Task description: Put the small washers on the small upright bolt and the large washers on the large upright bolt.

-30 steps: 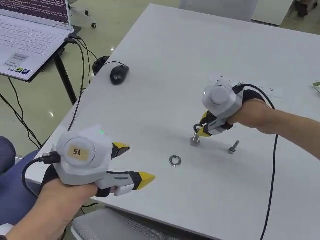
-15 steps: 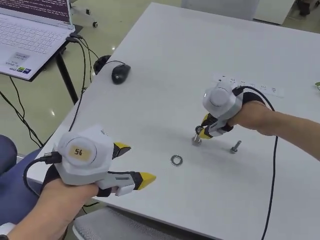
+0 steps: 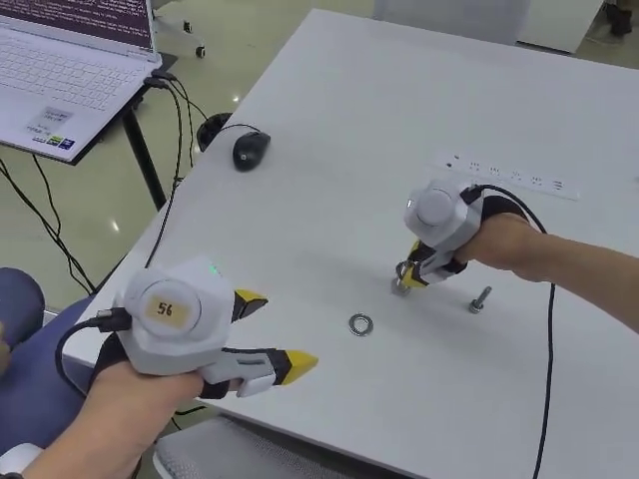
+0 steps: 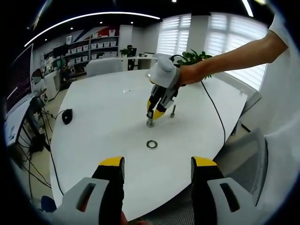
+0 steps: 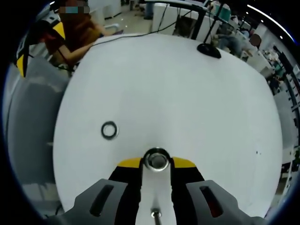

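Note:
My right gripper [image 3: 407, 276] is shut on a large washer [image 5: 157, 160] and holds it right at the top of the large upright bolt [image 3: 401, 286]. From the left gripper view the right gripper [image 4: 153, 114] points down onto that bolt [image 4: 150, 123]. The small upright bolt [image 3: 480, 298] stands just right of it, also seen as small bolt [image 4: 173, 111]. One loose washer [image 3: 360, 324] lies flat on the white table [image 3: 329, 120] nearer me, seen too as washer [image 4: 151, 144] and washer [image 5: 109, 130]. My left gripper [image 3: 278, 329] hovers open over the table's near edge, its jaws [image 4: 157, 165] holding nothing.
A black mouse [image 3: 251, 150] with its cable lies at the table's far left. A white power strip [image 3: 509, 176] sits behind the right hand. A laptop [image 3: 60, 80] stands on a side stand off the table to the left. A grey chair [image 3: 240, 454] is below the near edge.
My right gripper has eased the held washer down and in over the large bolt. The left gripper has stayed put; the head camera shifted a little.

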